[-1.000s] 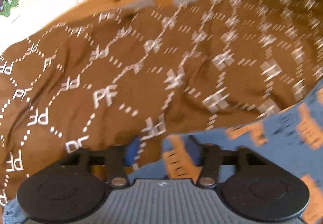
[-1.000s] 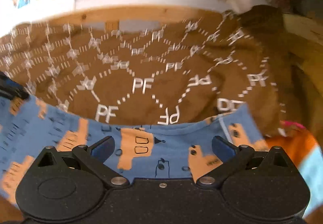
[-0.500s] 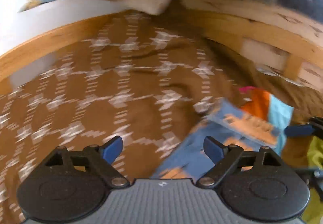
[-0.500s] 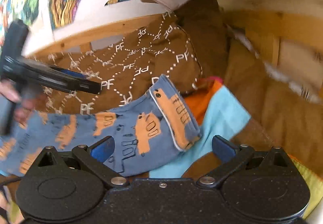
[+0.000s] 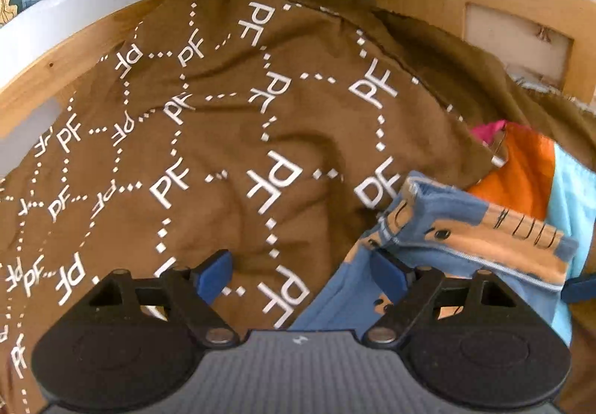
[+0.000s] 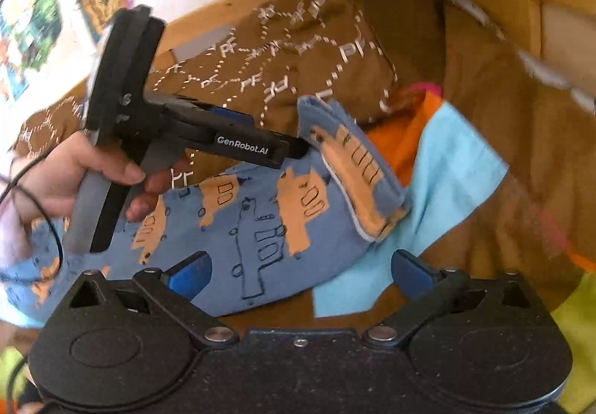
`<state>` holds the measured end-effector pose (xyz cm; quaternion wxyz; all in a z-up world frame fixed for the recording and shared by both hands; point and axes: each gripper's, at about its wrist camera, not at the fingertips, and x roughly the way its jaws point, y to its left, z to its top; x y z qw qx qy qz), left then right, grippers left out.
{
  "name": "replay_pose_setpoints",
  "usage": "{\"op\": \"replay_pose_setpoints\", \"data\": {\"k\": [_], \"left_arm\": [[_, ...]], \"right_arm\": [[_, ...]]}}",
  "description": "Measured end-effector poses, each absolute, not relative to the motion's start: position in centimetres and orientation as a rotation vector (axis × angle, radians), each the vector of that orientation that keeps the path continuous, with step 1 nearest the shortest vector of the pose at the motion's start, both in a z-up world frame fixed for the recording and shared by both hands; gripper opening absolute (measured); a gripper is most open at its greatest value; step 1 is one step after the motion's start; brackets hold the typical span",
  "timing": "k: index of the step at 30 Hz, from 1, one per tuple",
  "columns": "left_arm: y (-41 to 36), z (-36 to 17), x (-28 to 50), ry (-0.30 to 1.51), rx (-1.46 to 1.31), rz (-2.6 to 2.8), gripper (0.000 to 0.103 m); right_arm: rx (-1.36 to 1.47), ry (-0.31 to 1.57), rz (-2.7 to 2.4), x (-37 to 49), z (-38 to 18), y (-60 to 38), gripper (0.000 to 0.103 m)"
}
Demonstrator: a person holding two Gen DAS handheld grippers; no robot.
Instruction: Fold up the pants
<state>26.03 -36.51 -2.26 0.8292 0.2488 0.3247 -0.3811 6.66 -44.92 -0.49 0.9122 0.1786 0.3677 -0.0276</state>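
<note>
The left gripper [image 5: 301, 274] has a grey ribbed body at six o'clock in its own view, with a small white mark in the middle. Two black round housings sit at seven and five o'clock. Black link arms with silver rivets carry blue fingertips [image 5: 214, 274].

The right gripper [image 6: 300, 270] has a black speckled body, the same round housings, silver rivets and one small screw at the centre. Its fingertips [image 6: 190, 270] are blue too.

In the right wrist view, at nine o'clock, the left hand [image 6: 74, 175] shows light bare skin. The tool has a grey handle, black frame, white lettering "GenRobot.AI" and a thin black cable [image 6: 56, 239].
</note>
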Motion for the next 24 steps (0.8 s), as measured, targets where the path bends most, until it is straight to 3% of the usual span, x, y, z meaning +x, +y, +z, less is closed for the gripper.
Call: {"op": "replay_pose_setpoints", "data": {"k": [2,8,21,23,24], "left_arm": [[-36.3,-2.0,25.9,0.705,0.530,-0.800,0.086],[-34.5,-0.5,27.0,0.799,0.425,-0.795,0.085],[-32.2,1.9,26.9,0.937,0.131,-0.866,0.085],[-32.3,1.9,26.7,0.984,0.079,-0.899,0.085],[-32.3,1.9,26.7,1.013,0.053,-0.914,0.085]], "right_arm": [[0.461,0.717,-0.081,6.4,-0.8,-45.6,0.102],[0.689,0.553,-0.234,5.3,-1.0,-47.4,0.088],[0.872,0.494,-0.330,5.8,-1.8,-48.5,0.081],[0.871,0.491,-0.334,5.6,-1.8,-48.4,0.076],[0.866,0.491,-0.341,5.5,-1.9,-48.4,0.067]]}}
